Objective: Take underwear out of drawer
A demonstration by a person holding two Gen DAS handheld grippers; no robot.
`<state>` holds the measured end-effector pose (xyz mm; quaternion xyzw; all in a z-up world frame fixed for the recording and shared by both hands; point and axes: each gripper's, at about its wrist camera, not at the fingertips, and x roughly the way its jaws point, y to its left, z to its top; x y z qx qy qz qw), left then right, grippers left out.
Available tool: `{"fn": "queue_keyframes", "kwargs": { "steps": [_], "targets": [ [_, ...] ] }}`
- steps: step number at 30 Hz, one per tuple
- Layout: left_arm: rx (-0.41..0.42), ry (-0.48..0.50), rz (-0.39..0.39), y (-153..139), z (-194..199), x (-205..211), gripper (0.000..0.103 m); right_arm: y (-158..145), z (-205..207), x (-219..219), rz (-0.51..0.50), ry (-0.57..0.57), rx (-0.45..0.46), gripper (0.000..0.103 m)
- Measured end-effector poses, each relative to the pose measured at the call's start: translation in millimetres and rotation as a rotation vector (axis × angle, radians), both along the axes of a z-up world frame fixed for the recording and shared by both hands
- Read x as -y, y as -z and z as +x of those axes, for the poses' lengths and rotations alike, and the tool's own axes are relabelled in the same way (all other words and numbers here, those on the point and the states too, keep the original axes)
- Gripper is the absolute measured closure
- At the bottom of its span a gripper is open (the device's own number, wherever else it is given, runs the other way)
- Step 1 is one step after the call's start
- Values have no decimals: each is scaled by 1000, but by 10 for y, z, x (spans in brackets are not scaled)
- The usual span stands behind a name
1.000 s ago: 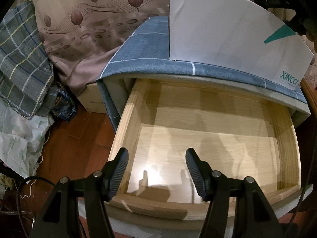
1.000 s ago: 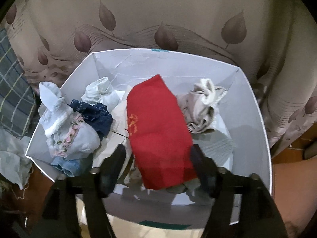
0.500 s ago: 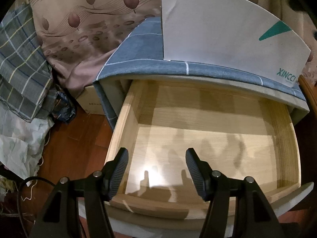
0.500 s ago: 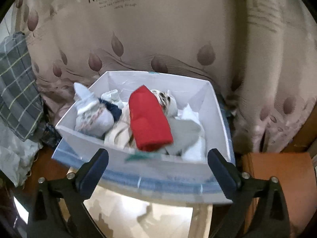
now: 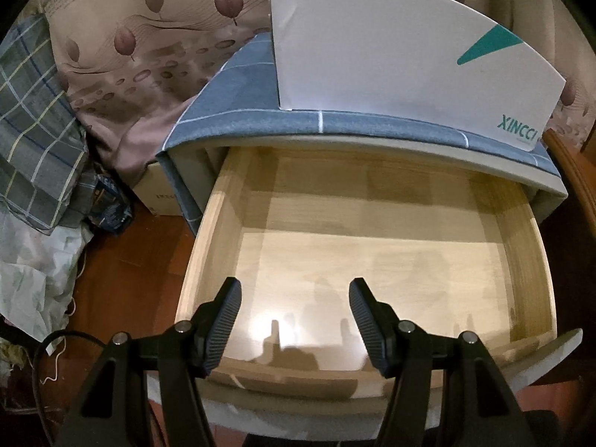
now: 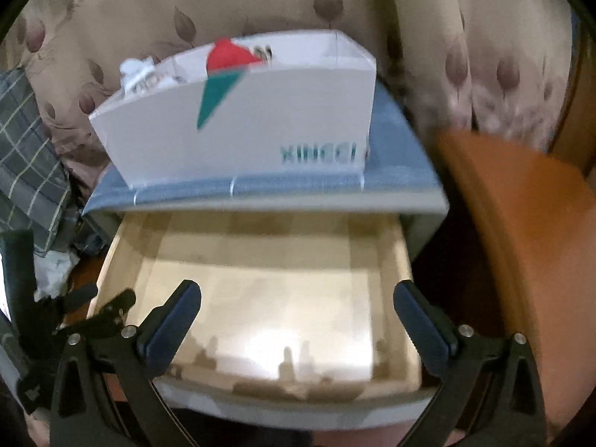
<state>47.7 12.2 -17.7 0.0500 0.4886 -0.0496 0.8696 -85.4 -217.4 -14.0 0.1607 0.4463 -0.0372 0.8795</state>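
The wooden drawer [image 5: 529, 260] stands pulled out, and its pale floor shows nothing in it; it also shows in the right wrist view [image 6: 395, 260]. A white XINCCI box [image 5: 391, 44] sits on the blue-checked cabinet top [image 5: 231, 104] above it. In the right wrist view the box [image 6: 260, 126] holds red underwear [image 6: 227, 54] and pale garments [image 6: 141, 74]. My left gripper [image 5: 294, 314] is open and empty over the drawer's front. My right gripper [image 6: 298, 314] is wide open and empty above the drawer front.
A leaf-patterned curtain [image 5: 149, 37] hangs behind. A plaid cloth [image 5: 33, 130] and pale bags lie at left on the wood floor [image 5: 123, 279]. An orange-brown wooden piece [image 6: 521, 223] stands right of the cabinet. The left gripper's body [image 6: 74, 320] shows in the right wrist view.
My right gripper let go of the red underwear into the box, opened wide, and pulled back and down to the drawer front. The left gripper has hardly moved.
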Motion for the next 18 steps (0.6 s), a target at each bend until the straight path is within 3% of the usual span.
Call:
{"fn": "queue_keyframes", "kwargs": {
  "steps": [8, 18],
  "targets": [
    [-15, -20, -15, -43, -86, -51, 41, 240, -88, -173, 23, -15, -50, 0],
    [-11, 24, 0, -84, -200, -13, 41, 414, -116, -273, 26, -44, -111, 0]
  ]
}}
